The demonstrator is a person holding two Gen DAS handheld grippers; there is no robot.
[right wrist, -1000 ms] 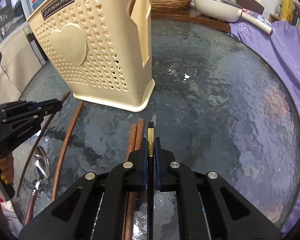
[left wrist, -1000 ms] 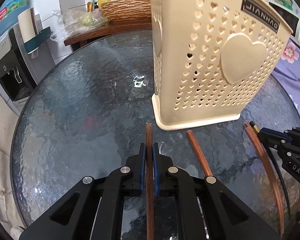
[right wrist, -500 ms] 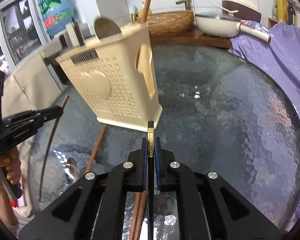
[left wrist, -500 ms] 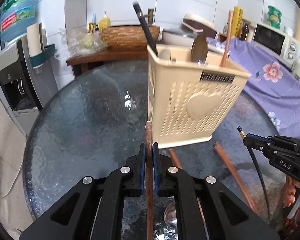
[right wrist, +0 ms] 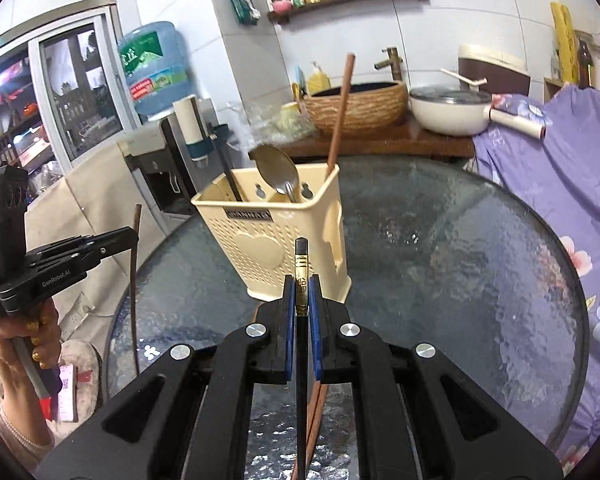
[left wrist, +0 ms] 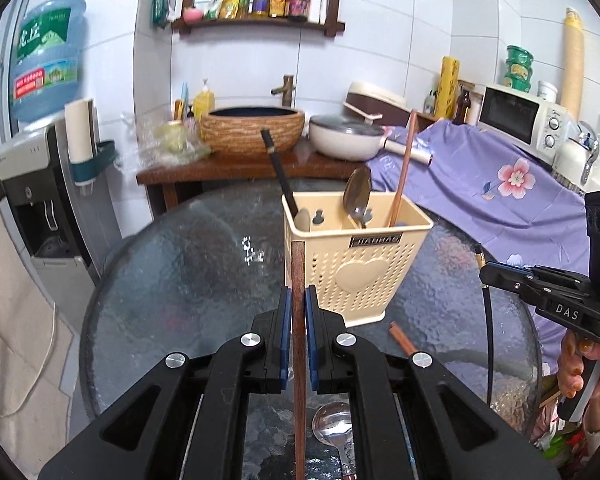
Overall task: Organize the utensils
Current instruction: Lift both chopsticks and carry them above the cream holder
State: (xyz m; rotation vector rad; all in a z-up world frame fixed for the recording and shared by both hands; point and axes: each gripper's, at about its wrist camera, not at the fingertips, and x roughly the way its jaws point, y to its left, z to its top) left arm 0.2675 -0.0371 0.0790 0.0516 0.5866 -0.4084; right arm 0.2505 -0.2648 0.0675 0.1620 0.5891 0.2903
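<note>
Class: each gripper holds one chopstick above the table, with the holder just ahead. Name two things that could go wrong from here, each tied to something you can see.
1. Each gripper pinches its chopstick near one end: the left gripper the brown chopstick, the right gripper the black chopstick. The long free ends may swing or slip.
2. The holder already has utensils leaning out; a chopstick could strike them or tip it.

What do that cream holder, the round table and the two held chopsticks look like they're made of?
Utensil holder: likely plastic, matte cream, moulded heart perforations. Table: textured glass, glossy, see-through. Brown chopstick: seemingly wood, reddish and grainy. Black chopstick: unclear, smooth dark finish with gold band.
</note>
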